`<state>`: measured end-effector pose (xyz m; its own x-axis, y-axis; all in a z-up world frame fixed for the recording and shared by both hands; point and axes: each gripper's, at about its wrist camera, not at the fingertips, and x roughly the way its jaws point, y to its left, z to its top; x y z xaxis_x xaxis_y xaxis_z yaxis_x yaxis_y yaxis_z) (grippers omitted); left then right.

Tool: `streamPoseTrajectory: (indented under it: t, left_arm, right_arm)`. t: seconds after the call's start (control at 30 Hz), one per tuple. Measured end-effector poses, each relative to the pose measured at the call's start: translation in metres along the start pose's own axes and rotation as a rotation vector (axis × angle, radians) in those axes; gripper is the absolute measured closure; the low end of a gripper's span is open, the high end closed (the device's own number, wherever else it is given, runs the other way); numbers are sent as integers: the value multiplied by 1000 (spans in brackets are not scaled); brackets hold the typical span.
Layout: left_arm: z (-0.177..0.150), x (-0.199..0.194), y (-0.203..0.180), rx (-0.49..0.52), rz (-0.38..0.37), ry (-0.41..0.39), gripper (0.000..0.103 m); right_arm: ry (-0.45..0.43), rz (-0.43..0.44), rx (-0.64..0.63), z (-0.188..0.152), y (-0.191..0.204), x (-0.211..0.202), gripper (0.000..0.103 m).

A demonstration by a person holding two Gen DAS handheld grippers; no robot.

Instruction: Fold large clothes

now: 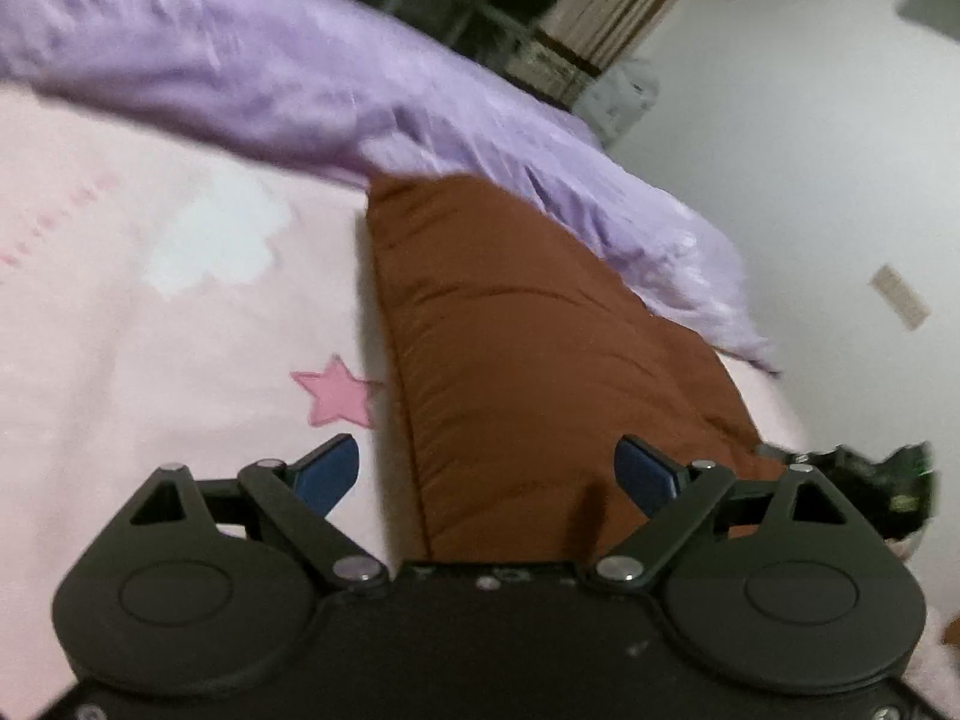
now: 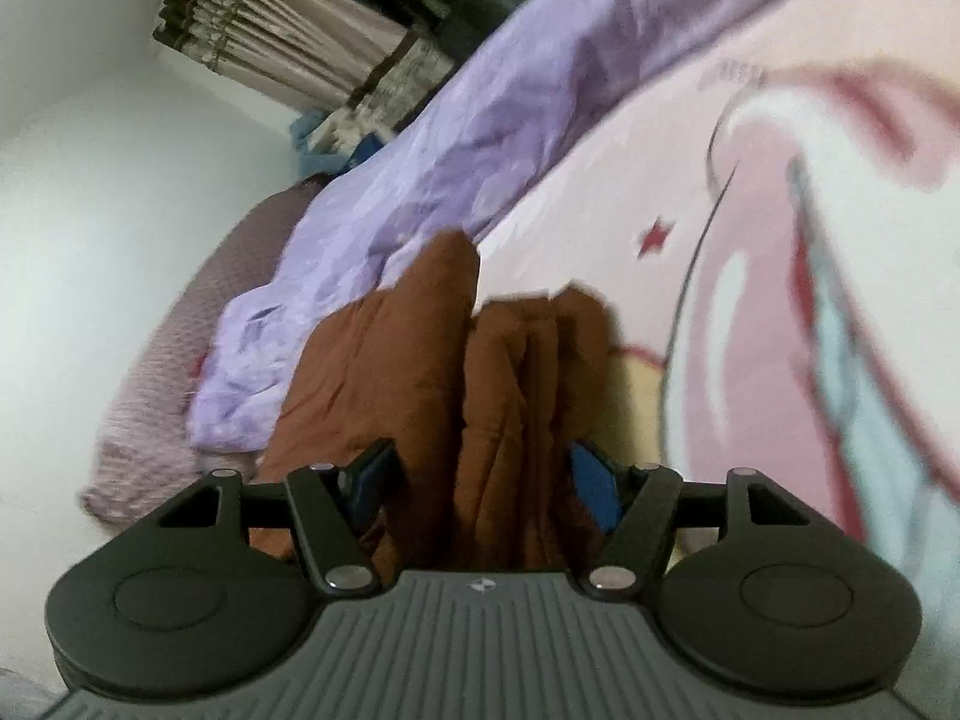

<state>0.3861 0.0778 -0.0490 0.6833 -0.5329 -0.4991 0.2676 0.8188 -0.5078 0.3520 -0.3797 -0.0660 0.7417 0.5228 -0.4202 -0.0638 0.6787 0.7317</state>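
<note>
A rust-brown garment point(image 1: 510, 348) lies on a pink bed sheet point(image 1: 150, 360), folded into a long flat panel. My left gripper point(image 1: 489, 474) is open just above its near end, left blue pad point(image 1: 327, 474) over the sheet, right pad over the cloth. In the right wrist view the same garment point(image 2: 420, 360) shows bunched in thick folds. My right gripper point(image 2: 480, 486) is open with the folds between its blue pads point(image 2: 591, 486); I cannot tell if they touch the cloth.
A crumpled lilac blanket point(image 1: 300, 78) lies across the bed behind the garment, and shows in the right view point(image 2: 450, 138). A mauve pillow point(image 2: 180, 348) lies at the bed edge. Curtains point(image 2: 282, 42) and white wall stand beyond. A pink star point(image 1: 336, 393) is printed on the sheet.
</note>
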Motion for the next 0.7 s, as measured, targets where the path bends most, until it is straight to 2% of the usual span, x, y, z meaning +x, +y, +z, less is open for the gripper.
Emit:
streamPoseTrajectory:
  t: [0.07,0.17,0.27,0.3,0.33,0.37,0.47,0.57,0.67,0.7]
  left_arm:
    - [-8,-15,-19,34,31,-50,10]
    - [-20,-27,-49,62,129,-101,11]
    - [-35,-31,-77,98,147,-157,12]
    - [-40,-31,-85,108,147,-172,12]
    - [-45,-30,-93,122,151,-184,12]
    - [-49,-28,-101,140,154,-189,12]
    - [-63,-20,-114,173,162,-177,12]
    - [-75,-8,-116,185,160,-142,12]
    - [-86,8,-109,156,136,-82,12]
    - [-89,13,-105,141,129,-67,12]
  right_arm:
    - [-61,-74,-72,-5,21,-15,26]
    - [-149,-186,-230,-20,66,-33,34]
    - [-202,-221,-414,-46,117,-41,55]
    - [-200,-217,-448,-54,130,-40,66]
    - [-196,-212,-461,-60,141,-39,71]
    - [-188,-208,-468,-68,149,-36,72]
    - [-184,-243,-502,-85,160,-27,76]
    - [-184,-329,-529,-97,157,-16,77]
    - [-166,-398,-539,-108,145,-10,79]
    - [-157,-414,-536,-110,140,-9,83]
